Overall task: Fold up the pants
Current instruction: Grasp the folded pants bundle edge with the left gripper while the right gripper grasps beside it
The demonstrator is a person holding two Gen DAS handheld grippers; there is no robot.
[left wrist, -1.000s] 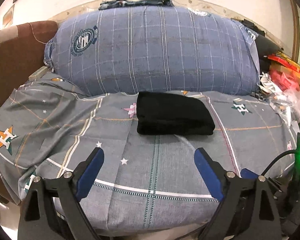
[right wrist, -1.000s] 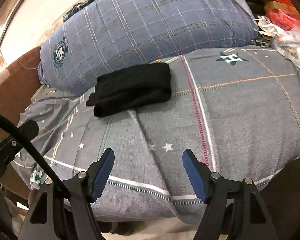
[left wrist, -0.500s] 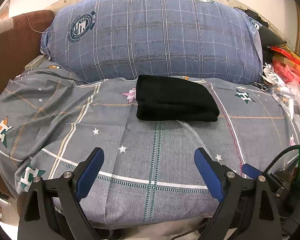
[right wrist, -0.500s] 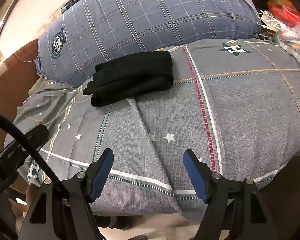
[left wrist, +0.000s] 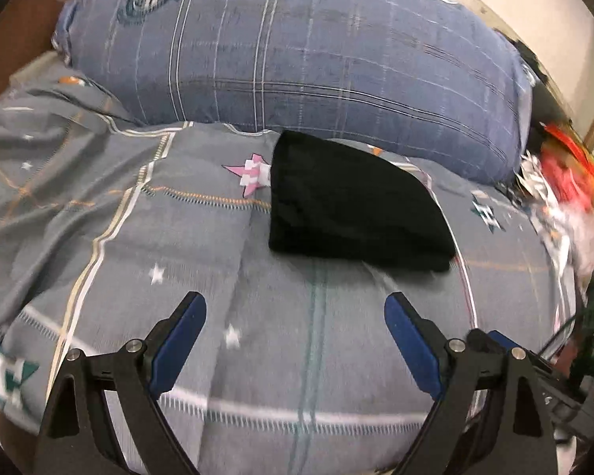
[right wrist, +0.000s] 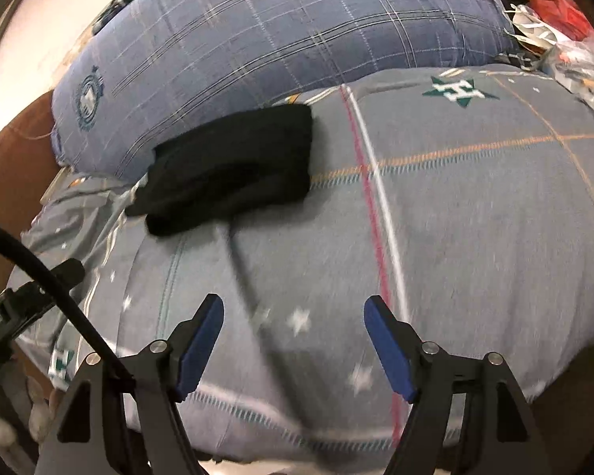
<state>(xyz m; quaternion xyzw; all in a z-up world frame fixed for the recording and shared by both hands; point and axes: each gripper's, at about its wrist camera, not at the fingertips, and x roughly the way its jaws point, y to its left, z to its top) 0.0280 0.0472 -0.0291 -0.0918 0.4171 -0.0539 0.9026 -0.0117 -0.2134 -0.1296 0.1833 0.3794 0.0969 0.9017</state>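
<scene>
Black pants (left wrist: 352,206) lie folded into a compact rectangle on the grey patterned bedsheet (left wrist: 202,261), just in front of a big blue plaid pillow (left wrist: 297,47). They also show in the right wrist view (right wrist: 237,166), up and to the left. My left gripper (left wrist: 295,308) is open and empty, hovering over the sheet short of the pants. My right gripper (right wrist: 293,312) is open and empty, over the sheet to the right of and nearer than the pants.
The blue plaid pillow (right wrist: 281,35) fills the back of the bed. A brown headboard or sofa side (left wrist: 16,31) stands at the left. Red and white clutter (left wrist: 566,182) lies at the right edge. A black cable (right wrist: 47,285) crosses the right view's lower left.
Both grippers have moved forward and lower toward the bed, so the pants appear larger and closer. Both stay open and empty. The pants have not moved.
</scene>
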